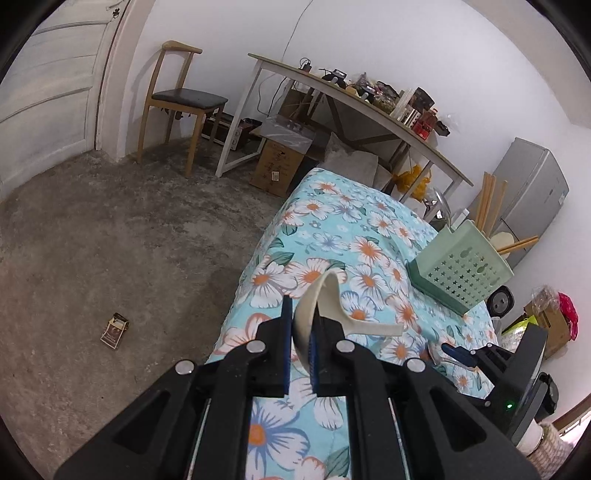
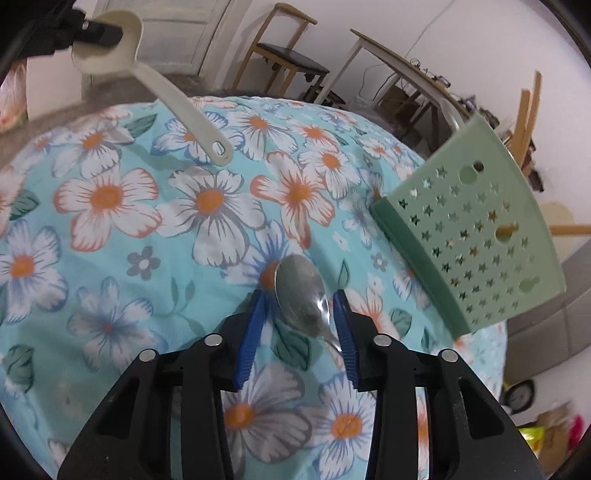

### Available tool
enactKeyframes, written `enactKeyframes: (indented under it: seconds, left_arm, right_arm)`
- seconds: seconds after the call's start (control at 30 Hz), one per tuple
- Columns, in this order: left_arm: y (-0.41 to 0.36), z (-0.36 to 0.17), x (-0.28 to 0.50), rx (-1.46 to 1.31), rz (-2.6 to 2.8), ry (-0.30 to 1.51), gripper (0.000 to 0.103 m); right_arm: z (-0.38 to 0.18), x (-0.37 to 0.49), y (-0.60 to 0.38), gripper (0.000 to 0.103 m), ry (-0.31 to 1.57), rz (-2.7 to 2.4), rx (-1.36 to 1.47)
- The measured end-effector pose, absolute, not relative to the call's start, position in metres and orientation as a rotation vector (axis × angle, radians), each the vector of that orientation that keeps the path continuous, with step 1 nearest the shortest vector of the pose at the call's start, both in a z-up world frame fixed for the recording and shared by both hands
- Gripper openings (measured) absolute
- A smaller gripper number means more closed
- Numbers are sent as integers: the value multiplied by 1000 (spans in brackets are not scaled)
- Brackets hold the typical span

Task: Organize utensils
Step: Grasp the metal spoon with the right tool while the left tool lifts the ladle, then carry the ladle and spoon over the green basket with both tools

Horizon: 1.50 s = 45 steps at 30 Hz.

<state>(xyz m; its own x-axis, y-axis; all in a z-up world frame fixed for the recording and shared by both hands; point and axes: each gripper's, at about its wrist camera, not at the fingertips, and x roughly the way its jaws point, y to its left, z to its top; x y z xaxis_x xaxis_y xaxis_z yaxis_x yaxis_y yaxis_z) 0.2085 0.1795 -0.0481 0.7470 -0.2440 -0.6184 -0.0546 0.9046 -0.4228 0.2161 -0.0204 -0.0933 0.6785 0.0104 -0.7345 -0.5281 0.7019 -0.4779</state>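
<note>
My left gripper is shut on the bowl of a cream plastic spoon, held above the floral tablecloth; its handle sticks out to the right. The right wrist view has the same cream spoon at the top left, gripped by the left gripper. A metal spoon lies on the cloth between the blue pads of my right gripper; a gap shows on its left side. A green star-holed utensil holder stands to the right, with wooden chopsticks in it.
The table's left edge drops to a grey concrete floor, where a small packet lies. Behind stand a wooden chair, a cluttered desk with boxes under it, and a grey fridge.
</note>
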Motion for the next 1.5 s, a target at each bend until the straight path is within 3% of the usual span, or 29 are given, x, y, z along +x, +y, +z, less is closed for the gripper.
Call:
enactKeyframes:
  seconds: [0.17,0.43,0.63,0.97,1.27,1.5]
  left_arm:
    - [181,-48,210,-436,-112,723,7]
    - [178,-34,211,-430,-115,683,7]
    - [175,-16,210,-416,-126,640,7]
    - [151,35,230,-380,-184,543,7]
    - [93,97,274,-235,-242,458,7]
    - [40,108,320,-21,-165,478,7]
  right_arm:
    - [-99,220,-10,25,766,293,-782]
    - [-95,217,-5,5,782,294,-727]
    - [-74,226,-18,3,767,284,-618]
    - [14,229,-96,0,704,261,-227]
    - [41,223,-161,0,666,239,-29]
    - [42,220,-186,0,639,227,10]
